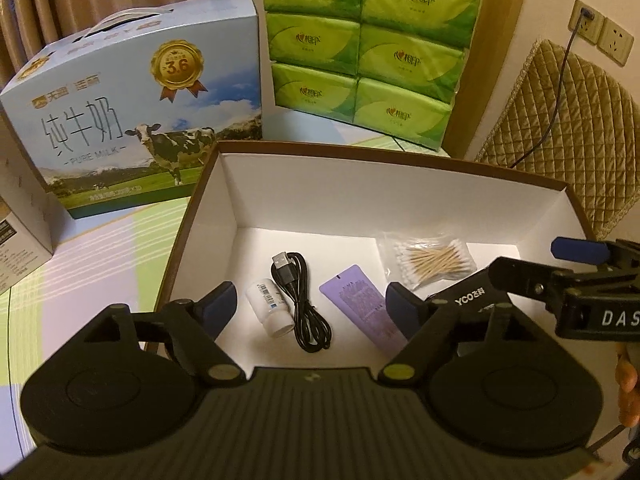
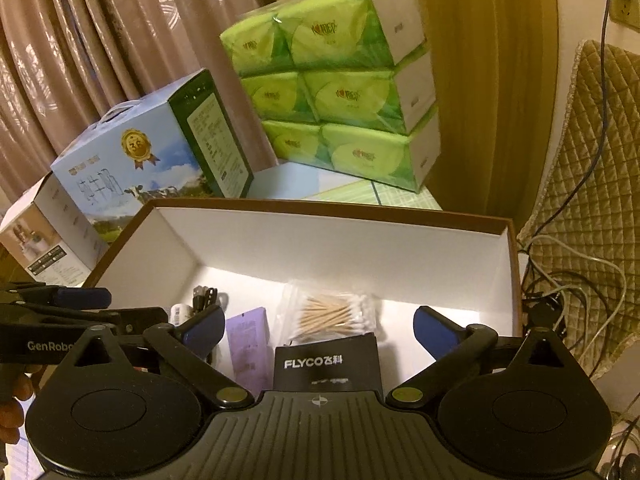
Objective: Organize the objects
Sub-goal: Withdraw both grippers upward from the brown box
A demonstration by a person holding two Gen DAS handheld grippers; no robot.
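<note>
Both tongs wide, empty, over white box (image 1: 224,216) w/ USB cable (image 1: 304,304), cotton swabs (image 1: 432,260), FLYCO box (image 2: 326,364): left tongs (image 1: 316,308), right tongs (image 2: 320,328).

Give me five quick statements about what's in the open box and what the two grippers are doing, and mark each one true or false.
1. The bag of cotton swabs lies inside the open box. True.
2. The left gripper is shut on the black USB cable. False: its jaws are open and the cable lies loose on the box floor.
3. The small white bottle lies on its side next to the cable. True.
4. The purple card stands upright against the box wall. False: it lies flat on the floor.
5. The right gripper holds the black FLYCO box. False: its jaws are wide open, apart from it.
</note>
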